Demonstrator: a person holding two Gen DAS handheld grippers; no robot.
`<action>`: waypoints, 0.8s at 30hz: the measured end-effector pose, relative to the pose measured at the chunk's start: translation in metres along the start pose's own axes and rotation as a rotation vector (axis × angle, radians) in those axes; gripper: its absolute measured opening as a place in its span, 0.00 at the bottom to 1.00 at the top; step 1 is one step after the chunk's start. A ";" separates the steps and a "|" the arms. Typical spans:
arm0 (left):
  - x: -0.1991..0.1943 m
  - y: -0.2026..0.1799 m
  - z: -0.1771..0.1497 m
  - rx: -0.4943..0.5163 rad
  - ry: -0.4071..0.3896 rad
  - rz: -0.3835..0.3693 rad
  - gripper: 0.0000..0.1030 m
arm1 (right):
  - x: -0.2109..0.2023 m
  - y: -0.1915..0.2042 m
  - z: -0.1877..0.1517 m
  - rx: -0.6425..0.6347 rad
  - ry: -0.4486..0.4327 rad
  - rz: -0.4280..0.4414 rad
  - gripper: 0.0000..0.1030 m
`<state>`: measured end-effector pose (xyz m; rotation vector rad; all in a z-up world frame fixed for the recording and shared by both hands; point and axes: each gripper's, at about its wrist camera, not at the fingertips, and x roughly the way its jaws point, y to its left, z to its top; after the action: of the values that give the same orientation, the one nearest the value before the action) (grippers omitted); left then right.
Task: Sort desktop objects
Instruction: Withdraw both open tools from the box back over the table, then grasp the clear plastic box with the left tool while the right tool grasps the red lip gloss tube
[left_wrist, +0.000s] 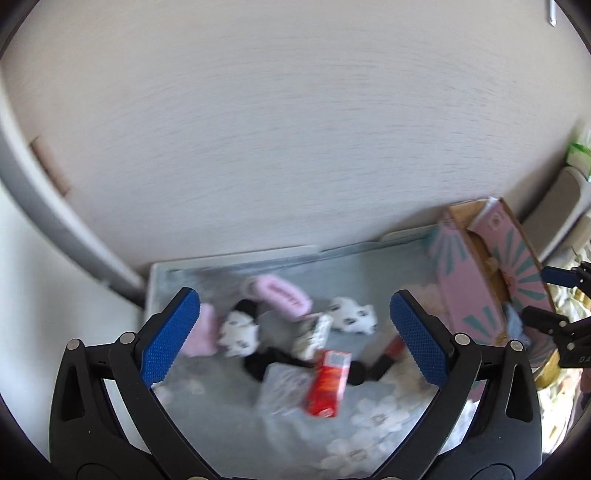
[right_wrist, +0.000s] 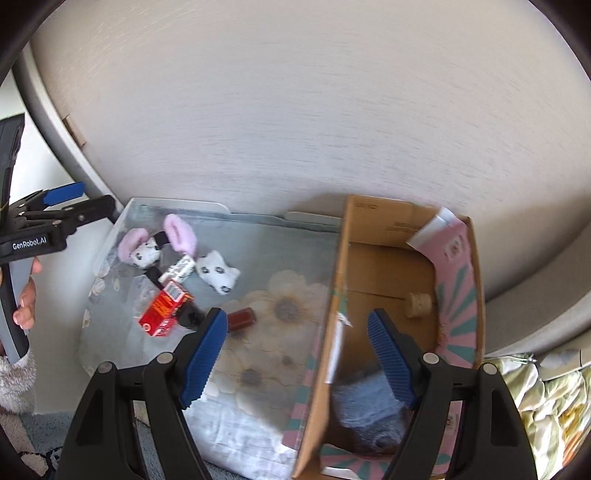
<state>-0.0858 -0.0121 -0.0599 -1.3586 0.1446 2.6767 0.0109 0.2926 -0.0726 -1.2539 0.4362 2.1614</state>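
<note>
A: Left wrist view first. What's there?

B: Left gripper (left_wrist: 295, 332) has its blue fingers (left_wrist: 168, 336) spread wide, nothing between them. It hangs above a grey flowered cloth (left_wrist: 369, 421) on the surface. Frame is blurry.

A: Items?

B: A loose pile. Red box (left_wrist: 327, 384) lies nearest, on top of a pale packet (left_wrist: 280, 387). Behind it a small white patterned box (left_wrist: 312, 334), a pink fluffy sock (left_wrist: 284, 297), two white spotted socks (left_wrist: 354, 314), and something black (left_wrist: 266, 363) I can't identify. Dark red small thing (left_wrist: 391, 349) by the right finger. The pink cardboard box (left_wrist: 476, 280) stands at the right edge of the cloth, with the right gripper (left_wrist: 554, 295) seen beside it.

A: Right wrist view?

B: Right gripper (right_wrist: 297, 354) is spread too, empty. One finger is over the cloth (right_wrist: 258, 258), the other over the open cardboard box (right_wrist: 391, 229), so the box wall sits between them, not touching. Inside the box: a blue fuzzy sock (right_wrist: 364, 406) at the near end, and a small cork-like spool (right_wrist: 417, 304) further in.

A: The pile from here?

B: Left of the box, well apart from it. Red box (right_wrist: 166, 310), white patterned box (right_wrist: 179, 269), pink sock (right_wrist: 181, 232), spotted socks (right_wrist: 218, 275). The dark red thing (right_wrist: 242, 318) lies alone near the left finger. Left gripper (right_wrist: 55, 210) at the far left, held in a hand (right_wrist: 26, 299), apart at the tips.
</note>
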 end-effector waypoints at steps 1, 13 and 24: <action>-0.002 0.009 -0.005 -0.013 0.003 0.014 1.00 | 0.002 0.006 0.000 -0.005 0.002 0.010 0.73; 0.020 0.066 -0.082 -0.136 0.123 0.001 1.00 | 0.052 0.071 -0.013 -0.112 0.108 0.031 0.73; 0.076 0.054 -0.136 -0.070 0.222 -0.050 1.00 | 0.107 0.094 -0.038 -0.097 0.229 0.045 0.73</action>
<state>-0.0306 -0.0794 -0.1999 -1.6553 0.0390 2.5065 -0.0640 0.2347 -0.1859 -1.5681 0.4612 2.1050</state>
